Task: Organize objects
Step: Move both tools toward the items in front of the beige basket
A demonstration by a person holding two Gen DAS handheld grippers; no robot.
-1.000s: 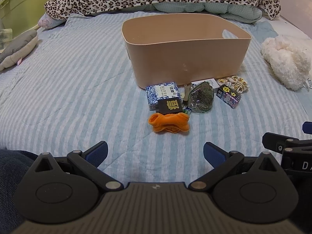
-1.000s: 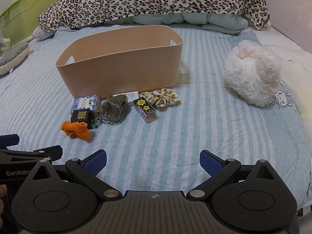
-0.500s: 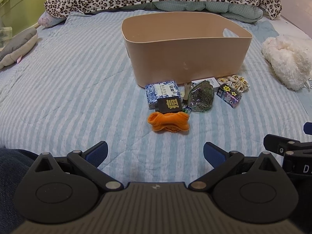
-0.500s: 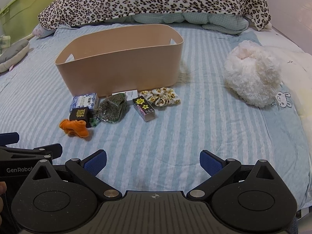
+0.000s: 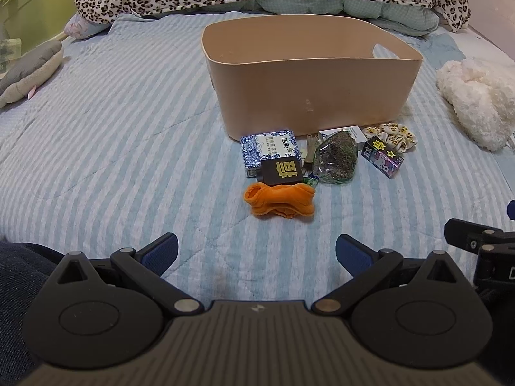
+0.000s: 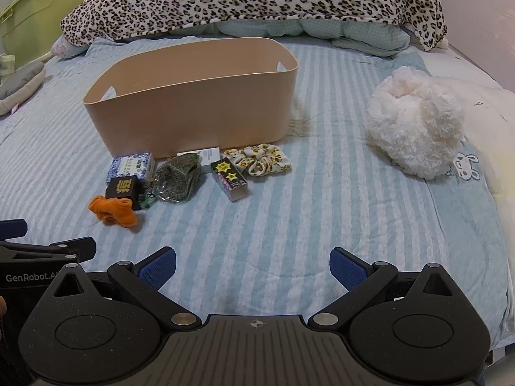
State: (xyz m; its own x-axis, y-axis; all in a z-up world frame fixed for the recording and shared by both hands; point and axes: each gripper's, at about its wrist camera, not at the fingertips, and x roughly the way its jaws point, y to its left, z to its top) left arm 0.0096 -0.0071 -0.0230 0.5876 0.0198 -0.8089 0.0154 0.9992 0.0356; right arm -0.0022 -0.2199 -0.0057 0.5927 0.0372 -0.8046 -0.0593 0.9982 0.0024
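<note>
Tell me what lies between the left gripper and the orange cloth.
Nothing: only bare striped bedsheet separates the left gripper from the orange cloth, seen in the left wrist view.

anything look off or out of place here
Nothing is spilled or damaged. The small items, from the orange cloth to the floral scrunchie, lie clustered on the bed in front of the beige bin, none visibly inside it.

Bin (image 5: 309, 96) on the bed (image 5: 112, 148), small items clustered just before its front wall, patterned box (image 5: 268, 151) at left, bag (image 5: 336, 160) in the middle, scrunchie (image 6: 260, 160) at right, plush (image 6: 415, 128) well apart to the right, pillow (image 6: 251, 3) behind
</note>
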